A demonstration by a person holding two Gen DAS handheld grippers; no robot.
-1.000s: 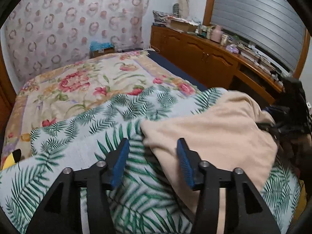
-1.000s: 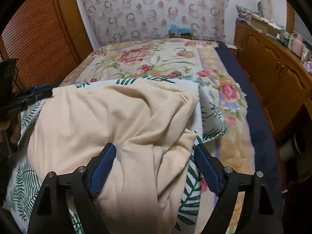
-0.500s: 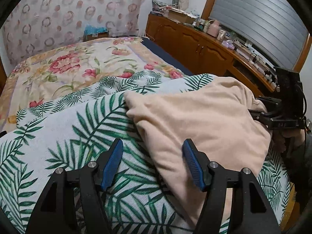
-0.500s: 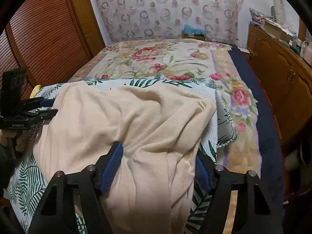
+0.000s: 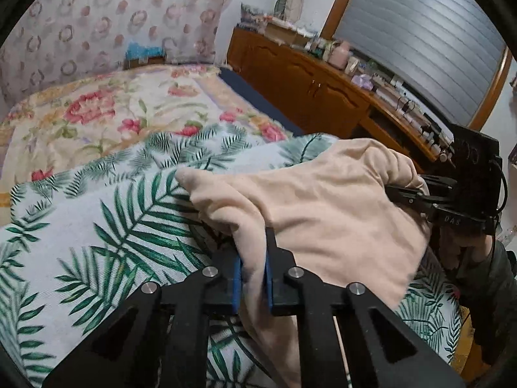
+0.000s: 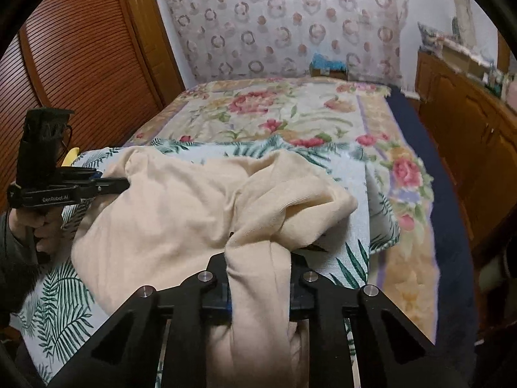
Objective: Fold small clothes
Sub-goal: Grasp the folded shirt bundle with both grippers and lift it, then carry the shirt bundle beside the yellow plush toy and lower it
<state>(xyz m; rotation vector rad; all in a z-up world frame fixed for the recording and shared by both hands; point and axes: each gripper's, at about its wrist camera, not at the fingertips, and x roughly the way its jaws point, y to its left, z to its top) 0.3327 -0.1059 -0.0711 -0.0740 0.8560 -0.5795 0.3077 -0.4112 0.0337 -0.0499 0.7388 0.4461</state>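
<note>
On palm-print sheet [image 5: 97, 226]: 1 beige garment [image 5: 323, 213], 2 hand-held grippers closing.

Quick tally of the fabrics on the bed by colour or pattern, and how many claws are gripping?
Beige garment: 1
Palm-leaf cloth: 1
Floral bedspread: 1
Claws closing with the beige garment between their pads: 2, left claw and right claw
Total: 3 fabrics, 2 claws
</note>
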